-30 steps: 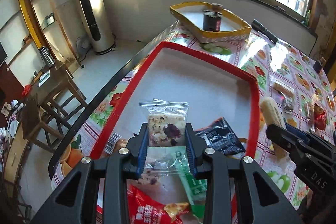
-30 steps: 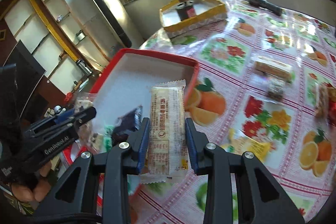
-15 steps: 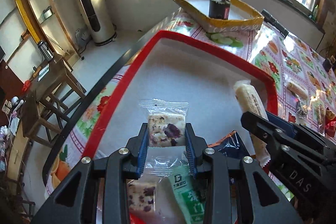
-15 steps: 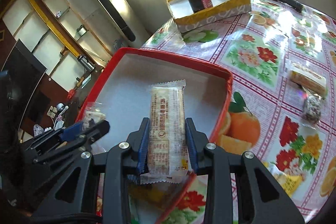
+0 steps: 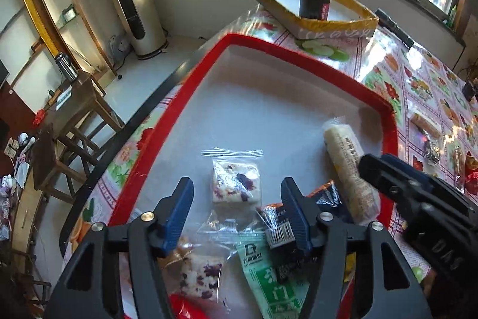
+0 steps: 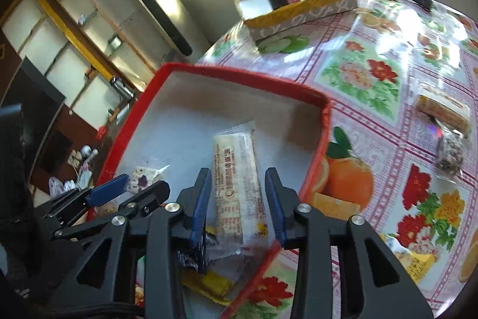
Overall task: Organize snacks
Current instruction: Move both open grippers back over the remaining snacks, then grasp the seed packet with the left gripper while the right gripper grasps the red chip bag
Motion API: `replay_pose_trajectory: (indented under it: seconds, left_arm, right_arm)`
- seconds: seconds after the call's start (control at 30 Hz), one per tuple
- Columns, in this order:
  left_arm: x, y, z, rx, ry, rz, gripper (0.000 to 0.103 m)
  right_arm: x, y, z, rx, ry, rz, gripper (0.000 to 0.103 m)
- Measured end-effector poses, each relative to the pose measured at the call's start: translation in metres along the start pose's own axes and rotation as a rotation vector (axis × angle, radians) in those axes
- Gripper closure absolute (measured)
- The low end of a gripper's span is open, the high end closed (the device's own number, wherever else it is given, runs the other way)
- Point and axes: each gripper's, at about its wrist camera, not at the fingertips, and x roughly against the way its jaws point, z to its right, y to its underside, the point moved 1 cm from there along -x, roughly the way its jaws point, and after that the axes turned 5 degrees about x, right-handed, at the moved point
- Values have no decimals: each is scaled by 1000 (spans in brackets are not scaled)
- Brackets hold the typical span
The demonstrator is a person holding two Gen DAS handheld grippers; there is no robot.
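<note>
My left gripper (image 5: 236, 199) is opening, its jaws now clear of the nougat packet (image 5: 235, 183) they pinched a second ago. My right gripper (image 6: 237, 199) is opening too, the long bar (image 6: 237, 187) loose between its jaws in the red tray (image 6: 227, 71). Only the right view shows the yellow wrapper (image 6: 206, 284).

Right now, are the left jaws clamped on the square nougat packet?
No: the left gripper's jaws are opening, and the nougat packet lies on the red tray between them, clear of both pads.

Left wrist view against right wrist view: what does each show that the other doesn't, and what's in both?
Only the left wrist view shows the green packet and a second nougat square at the near end of the tray.

Only the right wrist view shows the yellow wrapper under its gripper, and more loose snacks such as the yellow packet on the tablecloth.

Both show the red tray, the released nougat square, the long bar, the yellow box and both grippers, left and right, jaws opening.
</note>
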Motion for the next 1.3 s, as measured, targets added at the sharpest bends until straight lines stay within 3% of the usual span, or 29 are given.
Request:
replay_pose_trajectory:
  seconds: [0.23, 0.6, 0.83, 1.03, 1.17, 1.3]
  left_arm:
    - [21, 6, 16, -27, 24, 34, 41]
    - [46, 11, 49, -87, 83, 62, 35]
    - [48, 18, 89, -146, 139, 29, 34]
    - [48, 23, 129, -211, 187, -3, 33]
    - [34, 20, 161, -235, 262, -53, 33]
    - [11, 14, 191, -236, 303, -118, 33]
  right_arm:
    - [51, 18, 31, -60, 58, 77, 52]
    - [133, 84, 118, -221, 194, 129, 50]
    - [177, 116, 179, -350, 299, 163, 50]
    - [193, 112, 211, -384, 338, 186, 49]
    - [192, 104, 229, -421, 326, 204, 47]
    - [185, 88, 245, -474, 306, 241, 39]
